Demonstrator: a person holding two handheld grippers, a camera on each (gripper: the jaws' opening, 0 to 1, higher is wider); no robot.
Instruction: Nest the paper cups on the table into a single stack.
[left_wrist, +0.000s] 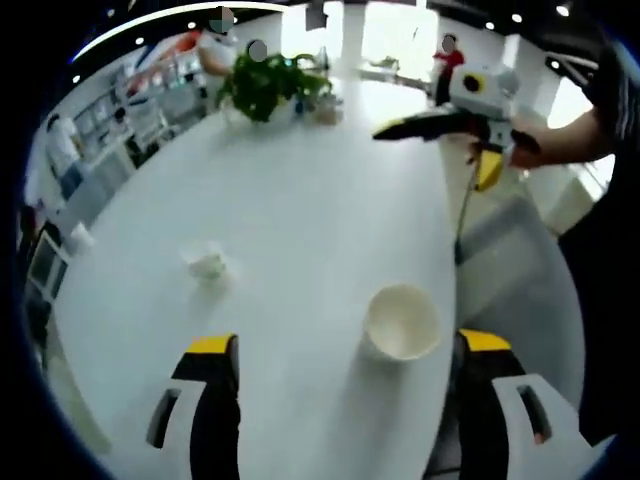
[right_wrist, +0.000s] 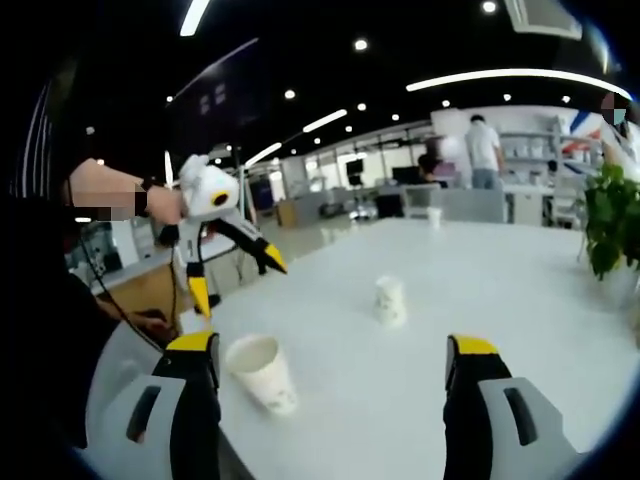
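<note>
— Bright office hall, long white table (left_wrist: 300, 200) running away from both claws; what sits on it, left to right?

— In the left gripper view, a small cup (left_wrist: 206, 263) stands ahead and above the left jaw, well apart from it; a larger paper cup (left_wrist: 402, 321) stands mouth-up between the jaws, closer to the right-hand one, near the table's edge; a potted plant (left_wrist: 266, 85) sits at the far end.

— And the claws?

— The left gripper (left_wrist: 345, 350) has its jaws spread wide and nothing between them; the right gripper (right_wrist: 330, 360) likewise stands wide and empty. In the right gripper view, the near cup (right_wrist: 262, 372) stands upright just beside that claw's left jaw, and the far cup (right_wrist: 389, 300) stands upright ahead, roughly midway between the jaws but well apart.

— Which relation matters for the coming move?

— I judge the near cup comes first; its long axis is vertical, and it lies close to both claws, so either could take it by the wall; the far cup then has to be brought together with it.

— Anything unclear?

— The far cup is blurred; I cannot tell whether it is mouth-up or inverted, nor whether it is one cup or several nested; another small cup-like object (right_wrist: 433, 214) at the table's far end is too small to identify.
</note>
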